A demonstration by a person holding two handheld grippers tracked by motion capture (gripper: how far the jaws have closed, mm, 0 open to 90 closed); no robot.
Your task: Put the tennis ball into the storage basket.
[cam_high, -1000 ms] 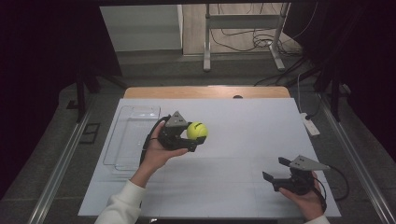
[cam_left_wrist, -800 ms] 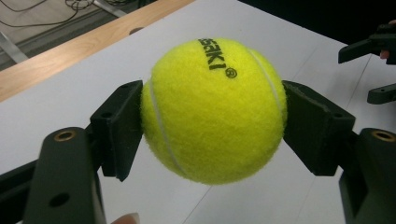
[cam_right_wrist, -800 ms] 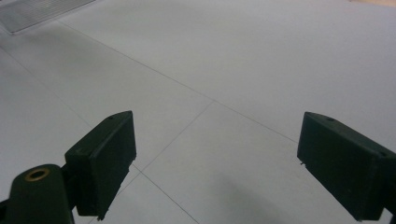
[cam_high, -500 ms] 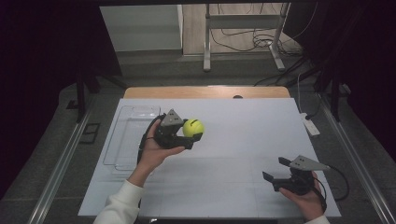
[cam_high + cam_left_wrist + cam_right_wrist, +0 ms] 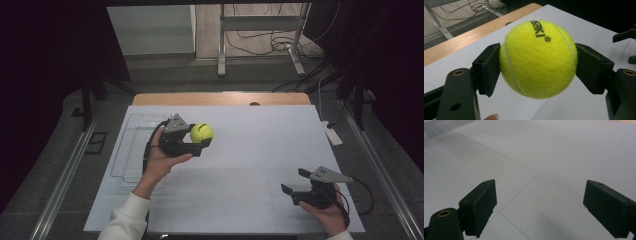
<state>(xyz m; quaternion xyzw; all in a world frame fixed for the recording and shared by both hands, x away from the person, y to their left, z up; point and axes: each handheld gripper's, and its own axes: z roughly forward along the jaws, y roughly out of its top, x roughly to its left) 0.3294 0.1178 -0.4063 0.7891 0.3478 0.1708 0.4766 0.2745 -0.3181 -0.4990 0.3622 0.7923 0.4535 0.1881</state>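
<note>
Clear tray [image 5: 131,150] sits at table's left edge, just beside left gripper [image 5: 200,145]. Its jaws clamp the tennis ball [image 5: 201,133] at mid-girth, ball held above the white table [image 5: 260,150]. Risk: fuzzy round ball slips out of the flat pads [image 5: 489,67] if tilted, rolls away. Right gripper [image 5: 294,186] rests low, jaws wide, empty.

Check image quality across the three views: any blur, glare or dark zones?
High view: white table evenly lit, surroundings nearly black, clear tray low in contrast. Left gripper view: tennis ball sharp and bright, felt and lettering readable, background soft, far corner dark. Right gripper view: dim, grey cast, jaws dark with little detail, no glare.
</note>
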